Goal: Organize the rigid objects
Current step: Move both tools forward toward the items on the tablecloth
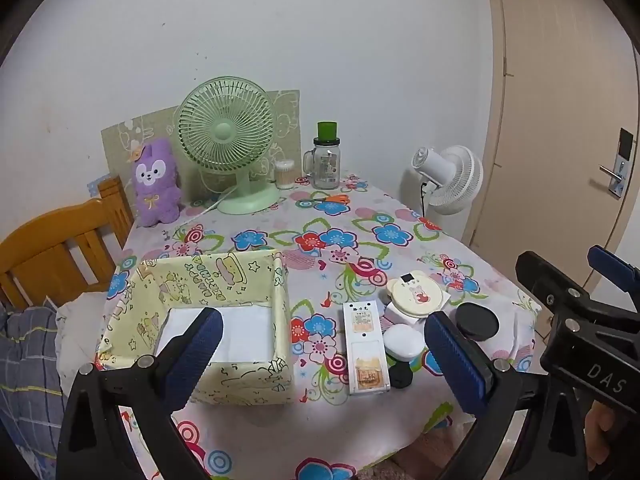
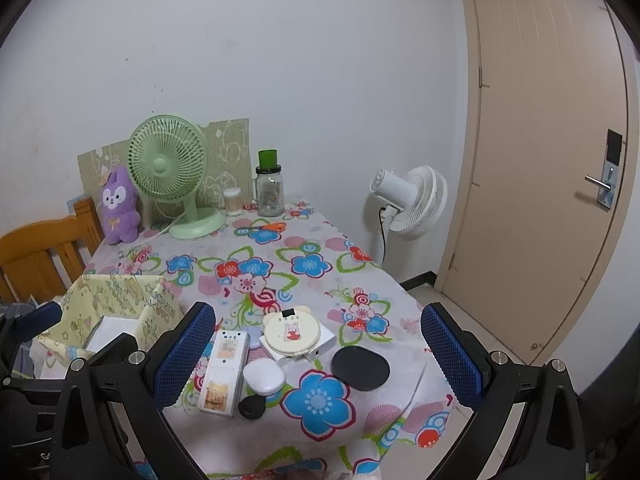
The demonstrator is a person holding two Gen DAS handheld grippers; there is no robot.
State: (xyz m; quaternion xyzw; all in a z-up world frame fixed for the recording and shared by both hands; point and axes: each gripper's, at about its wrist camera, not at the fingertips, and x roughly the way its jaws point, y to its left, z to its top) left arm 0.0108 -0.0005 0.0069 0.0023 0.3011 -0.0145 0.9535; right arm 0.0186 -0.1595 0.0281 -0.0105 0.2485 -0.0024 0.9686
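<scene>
A yellow cartoon-print box (image 1: 224,280) with a bare white floor stands open-topped on the floral tablecloth, left of a cluster of small items. The cluster holds a white rectangular case (image 1: 366,346), a round cream compact (image 1: 417,293) on a white square box (image 1: 398,315), a white oval case (image 1: 404,342), a black disc (image 1: 477,321) and a small black piece (image 1: 400,376). My left gripper (image 1: 326,354) hangs open above the box and the cluster. My right gripper (image 2: 320,354) is open over the compact (image 2: 292,334), the disc (image 2: 360,368) and the oval case (image 2: 264,376), holding nothing.
At the table's back stand a green desk fan (image 1: 226,136), a purple plush (image 1: 154,184), a glass jar with a green lid (image 1: 327,160), a cotton-swab jar (image 1: 285,174) and orange scissors (image 1: 334,199). A wooden chair (image 1: 52,248) is left, a white floor fan (image 2: 416,200) and door (image 2: 540,160) right.
</scene>
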